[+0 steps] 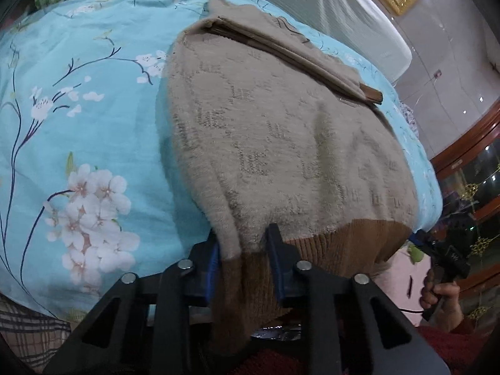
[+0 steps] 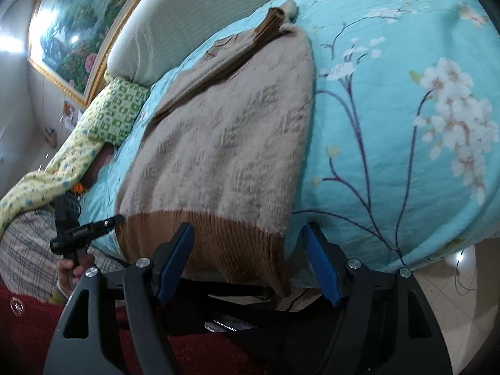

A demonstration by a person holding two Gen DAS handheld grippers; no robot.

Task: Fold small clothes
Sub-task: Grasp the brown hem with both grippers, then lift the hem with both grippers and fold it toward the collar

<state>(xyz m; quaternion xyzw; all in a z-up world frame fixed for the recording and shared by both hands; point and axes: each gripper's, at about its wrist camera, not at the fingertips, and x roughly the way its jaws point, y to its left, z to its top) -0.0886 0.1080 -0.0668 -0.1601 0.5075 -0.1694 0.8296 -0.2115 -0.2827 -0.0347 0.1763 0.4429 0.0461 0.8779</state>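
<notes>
On the blue flowered bedspread (image 1: 93,100) in the left wrist view, a beige fuzzy sweater (image 1: 281,131) lies flat with its sleeves folded across the far end. The left gripper (image 1: 245,253) has its jaws drawn in on the near left corner, where the cream knit meets the brown ribbed hem (image 1: 350,243); the pads pinch a bunched fold of it. The person's other hand (image 1: 440,293) shows at the right edge.

In the right wrist view, the same sweater (image 2: 225,143) runs away up the bed. The right gripper (image 2: 250,250) hovers with its jaws spread wide over the hem's (image 2: 218,237) near right corner, not yet pressing on it.

The knit looks soft, light and floppy, so it will likely sag between two holds and stretch if tugged. The thicker ribbed hem corners seem the surest places to grip.
</notes>
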